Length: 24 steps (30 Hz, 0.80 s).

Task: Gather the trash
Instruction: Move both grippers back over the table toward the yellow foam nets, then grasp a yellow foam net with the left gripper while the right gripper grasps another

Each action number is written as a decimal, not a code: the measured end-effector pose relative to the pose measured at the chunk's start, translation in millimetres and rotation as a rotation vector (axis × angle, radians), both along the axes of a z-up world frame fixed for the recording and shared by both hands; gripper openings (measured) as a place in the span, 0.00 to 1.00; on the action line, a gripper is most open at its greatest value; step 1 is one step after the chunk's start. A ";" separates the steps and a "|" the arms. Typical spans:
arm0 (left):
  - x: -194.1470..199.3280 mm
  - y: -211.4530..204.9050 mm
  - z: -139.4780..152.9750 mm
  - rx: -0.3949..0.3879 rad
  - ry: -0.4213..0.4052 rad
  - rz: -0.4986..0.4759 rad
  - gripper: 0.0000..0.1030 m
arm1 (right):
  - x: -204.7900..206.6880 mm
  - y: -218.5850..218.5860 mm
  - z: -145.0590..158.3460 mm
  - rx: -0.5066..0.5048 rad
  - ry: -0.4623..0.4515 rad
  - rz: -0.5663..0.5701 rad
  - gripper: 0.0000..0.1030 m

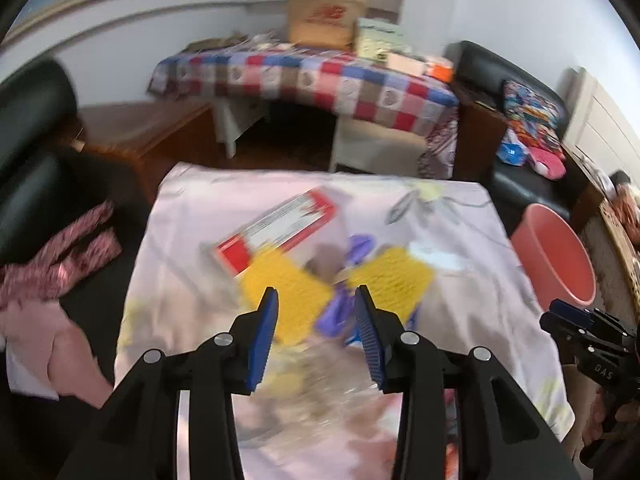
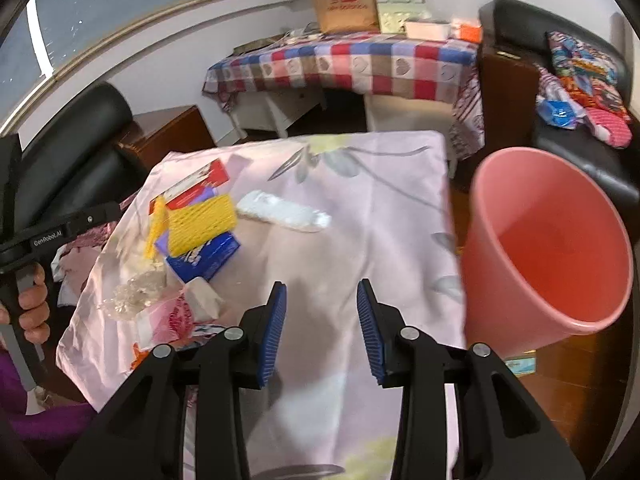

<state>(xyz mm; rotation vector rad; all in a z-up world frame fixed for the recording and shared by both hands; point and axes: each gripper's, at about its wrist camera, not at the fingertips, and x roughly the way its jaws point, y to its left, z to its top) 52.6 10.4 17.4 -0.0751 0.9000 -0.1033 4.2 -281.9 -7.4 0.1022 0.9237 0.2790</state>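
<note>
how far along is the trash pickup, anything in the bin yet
Barely started, it seems. The pink bin shows nothing inside where its interior is visible. Both the left gripper and right gripper are open with nothing between the jaws. Still on the table cloth: yellow mesh, blue box, red-and-white box, white packet and clear plastic wrap.

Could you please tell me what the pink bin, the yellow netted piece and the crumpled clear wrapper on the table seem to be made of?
Pink bin: probably moulded plastic, smooth with a soft sheen and a rolled rim.
Yellow netted piece: likely foam or plastic mesh, matte, with an open ribbed weave.
Clear wrapper: thin plastic film, see-through, crinkled and glinting.
</note>
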 end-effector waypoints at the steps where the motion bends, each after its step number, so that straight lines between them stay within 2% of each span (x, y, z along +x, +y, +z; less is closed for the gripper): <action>1: -1.7 4.5 -4.9 0.001 0.012 0.003 0.39 | 1.3 3.6 -1.4 0.002 0.004 0.007 0.36; 5: -4.4 5.9 -24.2 0.008 0.058 0.006 0.41 | 5.9 14.9 -6.7 0.003 0.022 0.034 0.36; 8: 0.2 6.4 -34.3 -0.015 0.083 0.030 0.41 | 8.7 18.9 -9.3 0.000 0.033 0.044 0.36; 12: 19.9 7.1 -35.6 -0.135 0.121 0.091 0.41 | 12.3 18.2 -13.1 -0.003 0.045 0.040 0.36; 16: 49.9 11.8 -43.7 -0.237 0.196 0.228 0.42 | 16.5 20.0 -13.7 0.000 0.047 0.039 0.36; 20: 67.9 12.7 -62.8 -0.259 0.287 0.309 0.42 | 21.4 25.9 -11.6 0.001 0.043 0.061 0.36; 24: 67.4 11.3 -72.5 -0.222 0.303 0.319 0.41 | 30.2 37.5 -6.4 0.025 0.035 0.096 0.36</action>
